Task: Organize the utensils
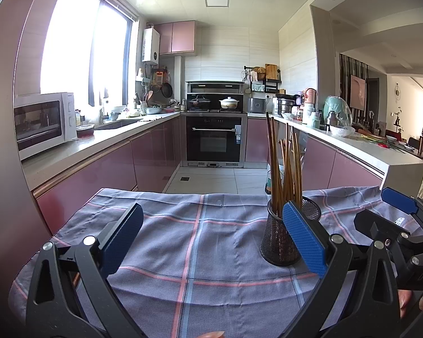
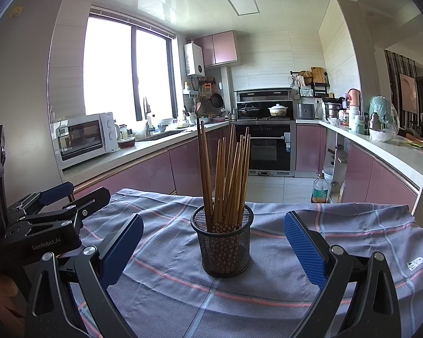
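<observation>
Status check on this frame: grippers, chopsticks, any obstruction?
Left gripper open, right gripper open, both empty. Chopsticks upright in mesh holder on cloth. Nothing in the way.

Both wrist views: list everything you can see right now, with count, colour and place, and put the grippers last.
Chopsticks: a bundle, too overlapped to count, brown wood, standing upright in the holder.
Mesh holder: one, black, on the cloth, centred ahead of the right gripper.
Cloth: one, grey-blue with pink and blue check lines, spread over the table.
Microwave: one, white, on the left counter.
Oven: one, black and steel, built in at the far wall.
Bottle: one, clear with a green label, on the floor at right.
Left gripper: blue pads, open, empty.
Right gripper: blue pads, open, empty.
</observation>
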A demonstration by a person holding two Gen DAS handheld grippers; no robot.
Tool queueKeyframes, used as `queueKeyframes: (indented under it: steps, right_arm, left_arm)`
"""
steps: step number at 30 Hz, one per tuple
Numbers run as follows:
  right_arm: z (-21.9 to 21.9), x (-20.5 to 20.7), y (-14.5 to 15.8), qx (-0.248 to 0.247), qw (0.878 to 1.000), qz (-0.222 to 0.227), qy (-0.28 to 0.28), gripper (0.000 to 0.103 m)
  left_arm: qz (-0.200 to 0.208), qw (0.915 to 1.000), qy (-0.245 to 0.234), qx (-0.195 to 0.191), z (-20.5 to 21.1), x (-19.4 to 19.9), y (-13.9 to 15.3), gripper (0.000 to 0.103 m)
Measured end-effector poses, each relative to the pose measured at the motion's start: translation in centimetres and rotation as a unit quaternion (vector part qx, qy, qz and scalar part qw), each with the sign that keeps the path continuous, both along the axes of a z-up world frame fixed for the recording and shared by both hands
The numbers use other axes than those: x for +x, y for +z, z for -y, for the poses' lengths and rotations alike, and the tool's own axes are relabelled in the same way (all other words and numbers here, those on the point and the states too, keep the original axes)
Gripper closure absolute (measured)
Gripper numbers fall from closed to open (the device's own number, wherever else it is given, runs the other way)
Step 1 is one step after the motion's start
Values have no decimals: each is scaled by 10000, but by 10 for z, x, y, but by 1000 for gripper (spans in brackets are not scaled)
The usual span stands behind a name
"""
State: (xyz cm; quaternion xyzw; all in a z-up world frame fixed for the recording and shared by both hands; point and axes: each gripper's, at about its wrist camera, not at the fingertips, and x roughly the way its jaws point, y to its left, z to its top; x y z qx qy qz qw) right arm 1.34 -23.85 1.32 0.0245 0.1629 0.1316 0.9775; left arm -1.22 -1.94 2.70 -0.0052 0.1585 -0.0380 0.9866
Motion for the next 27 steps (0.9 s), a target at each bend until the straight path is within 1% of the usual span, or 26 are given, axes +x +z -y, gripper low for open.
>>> queueKeyframes:
  steps: [27]
  right_arm:
    - [-2, 1, -3, 2, 10000, -4, 0, 7]
  left_arm:
    - [-2, 10000, 1, 10, 0, 0, -1, 6]
